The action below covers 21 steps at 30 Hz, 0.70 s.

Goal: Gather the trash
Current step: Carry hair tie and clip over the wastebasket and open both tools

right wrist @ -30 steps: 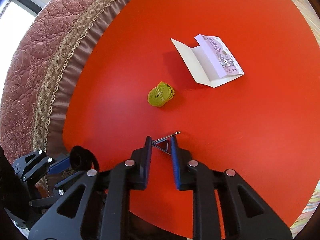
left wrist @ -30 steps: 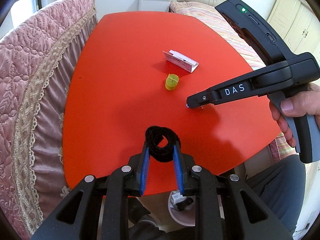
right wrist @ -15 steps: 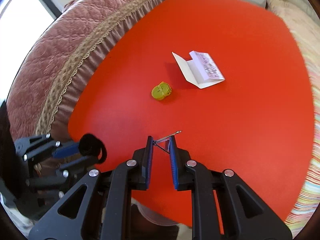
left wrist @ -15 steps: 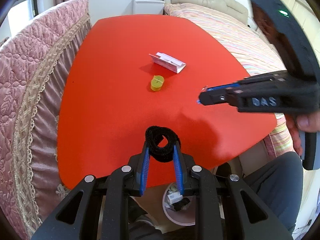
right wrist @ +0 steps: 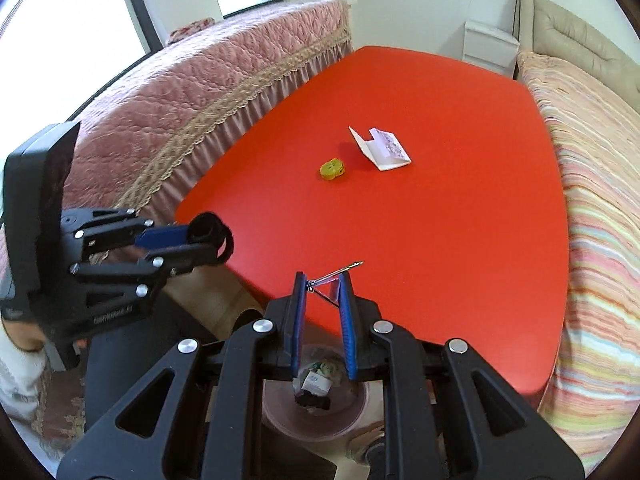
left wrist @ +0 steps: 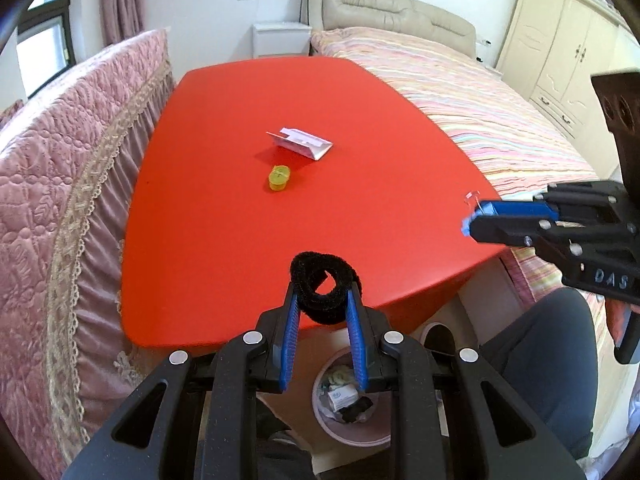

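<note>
Black fuzzy loop [left wrist: 325, 294] pinched in my left jaws [left wrist: 323, 300], thin metal clip [right wrist: 329, 285] clamped in my right jaws [right wrist: 323, 286], pink trash bin [right wrist: 280, 416] below both, red desk [left wrist: 224, 216] ahead.

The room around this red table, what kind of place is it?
Most likely a bedroom in a home: a bed with a striped cover and padded headboard sits beside the red table, with a cream wardrobe by the wall.
</note>
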Each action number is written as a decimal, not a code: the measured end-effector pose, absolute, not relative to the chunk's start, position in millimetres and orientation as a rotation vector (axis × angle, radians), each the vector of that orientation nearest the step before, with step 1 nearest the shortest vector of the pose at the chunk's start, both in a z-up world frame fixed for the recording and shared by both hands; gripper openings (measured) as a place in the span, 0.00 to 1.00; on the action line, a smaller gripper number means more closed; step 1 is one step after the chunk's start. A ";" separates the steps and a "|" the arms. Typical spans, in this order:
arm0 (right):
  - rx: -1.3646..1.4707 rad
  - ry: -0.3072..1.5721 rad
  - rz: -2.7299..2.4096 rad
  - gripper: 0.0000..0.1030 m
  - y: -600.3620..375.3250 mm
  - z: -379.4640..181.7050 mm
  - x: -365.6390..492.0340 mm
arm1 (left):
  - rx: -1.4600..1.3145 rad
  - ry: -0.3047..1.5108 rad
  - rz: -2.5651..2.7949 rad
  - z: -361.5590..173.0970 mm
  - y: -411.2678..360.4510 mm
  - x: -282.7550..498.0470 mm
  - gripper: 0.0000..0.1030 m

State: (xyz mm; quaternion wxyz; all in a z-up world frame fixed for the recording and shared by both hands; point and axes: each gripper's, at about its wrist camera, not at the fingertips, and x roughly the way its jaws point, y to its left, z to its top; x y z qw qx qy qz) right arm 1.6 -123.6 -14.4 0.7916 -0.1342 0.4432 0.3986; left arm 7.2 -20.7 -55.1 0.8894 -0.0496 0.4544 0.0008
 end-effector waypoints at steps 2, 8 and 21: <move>-0.292 0.950 0.852 0.15 -133.1 -17.4 -10.6 | -0.101 0.940 -0.007 -54.2 -25.9 -0.2 0.22; -0.302 0.968 0.845 0.15 -156.3 -30.5 -38.9 | -0.096 0.954 -0.035 -60.5 -39.9 -19.8 0.22; -0.278 1.078 0.919 0.32 -163.6 -65.3 -61.7 | -0.111 0.962 -0.084 -63.5 -56.3 -47.4 0.22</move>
